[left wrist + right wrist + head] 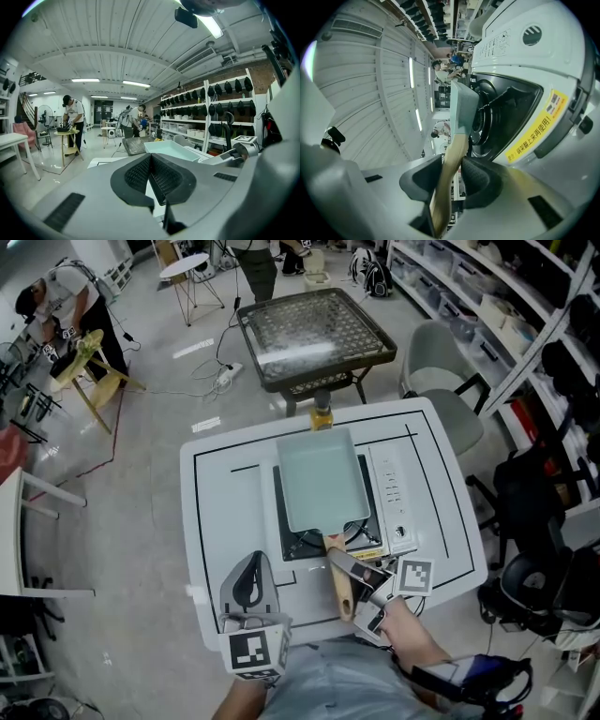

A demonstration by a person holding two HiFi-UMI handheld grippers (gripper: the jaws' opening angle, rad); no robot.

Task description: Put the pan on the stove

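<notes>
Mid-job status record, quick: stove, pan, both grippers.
stove: portable, on white table
pan: pale teal, rectangular, over the stove's burner; whether it rests on the grate is unclear
right gripper: shut on the pan's wooden handle
left gripper: shut, empty, at the table's near left
task: pan not yet released

Pan: pale green, rectangular; sits on the stove; its wooden handle points toward the person
Right gripper: clamped across the handle, just in front of the stove
Left gripper: over the near left part of the white table; apart from the pan
Beyond: mesh-topped table; grey chair to the right
</notes>
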